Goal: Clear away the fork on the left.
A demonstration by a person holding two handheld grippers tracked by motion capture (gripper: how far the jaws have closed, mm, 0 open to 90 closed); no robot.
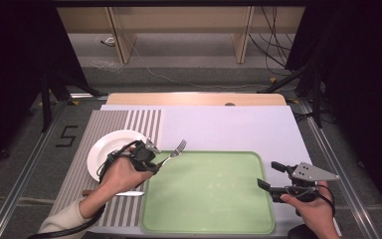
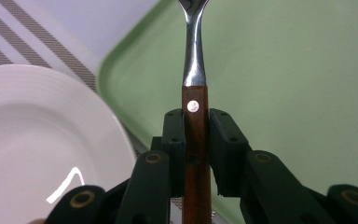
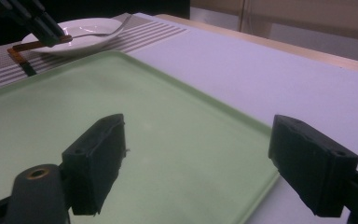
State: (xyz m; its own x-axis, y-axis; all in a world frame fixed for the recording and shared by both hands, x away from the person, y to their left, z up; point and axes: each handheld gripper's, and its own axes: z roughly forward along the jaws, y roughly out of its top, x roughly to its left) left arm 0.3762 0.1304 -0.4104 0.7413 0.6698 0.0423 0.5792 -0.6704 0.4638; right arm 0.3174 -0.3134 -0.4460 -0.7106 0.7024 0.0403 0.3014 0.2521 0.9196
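A fork [image 1: 175, 151] with a brown wooden handle and steel tines is clamped in my left gripper [image 1: 154, 163], tines pointing up and to the right over the green tray's near-left corner. In the left gripper view the jaws press on both sides of the fork handle [image 2: 196, 135], so that gripper [image 2: 196, 116] is shut on it. A white plate [image 1: 110, 148] lies just left of that hand. My right gripper [image 1: 267, 174] hovers at the tray's right edge. Its jaws stand wide apart with nothing between them, so the right gripper [image 3: 205, 163] is open above the green tray [image 3: 168, 116].
The green tray [image 1: 209, 199] lies on a pale cloth [image 1: 229, 129], and beside it is a striped placemat [image 1: 77, 154]. A knife [image 1: 128, 193] rests on the mat under the left forearm. In the right gripper view the plate [image 3: 81, 39] sits far off.
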